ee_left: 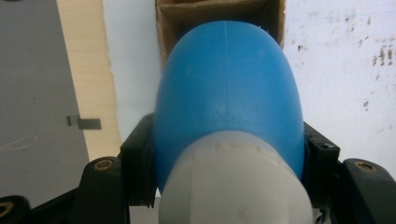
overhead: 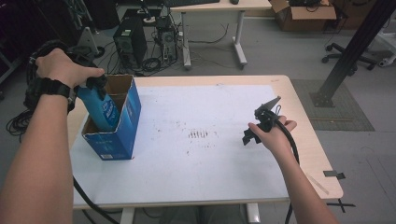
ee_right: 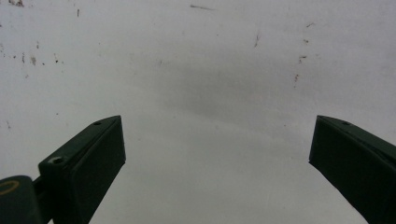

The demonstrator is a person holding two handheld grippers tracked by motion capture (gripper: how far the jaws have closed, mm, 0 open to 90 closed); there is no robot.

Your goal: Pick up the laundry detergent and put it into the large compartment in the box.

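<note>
A blue bottle (overhead: 102,109) with a white cap end (ee_left: 236,184) is held by my left gripper (overhead: 95,84), whose jaws are shut on the bottle's upper part. The bottle's lower half stands tilted inside an open blue cardboard box (overhead: 126,126) at the table's left. In the left gripper view the bottle (ee_left: 229,93) points down into the box's brown opening (ee_left: 175,14). My right gripper (overhead: 254,130) hovers over the white mat at the right, and its jaws (ee_right: 217,158) stand wide open with nothing between them.
A stained white mat (overhead: 196,149) covers most of the wooden table (overhead: 303,121). Beyond the table stand a computer tower (overhead: 130,42), cables, a second desk (overhead: 219,7), a cardboard box (overhead: 303,14) and a black post (overhead: 350,51).
</note>
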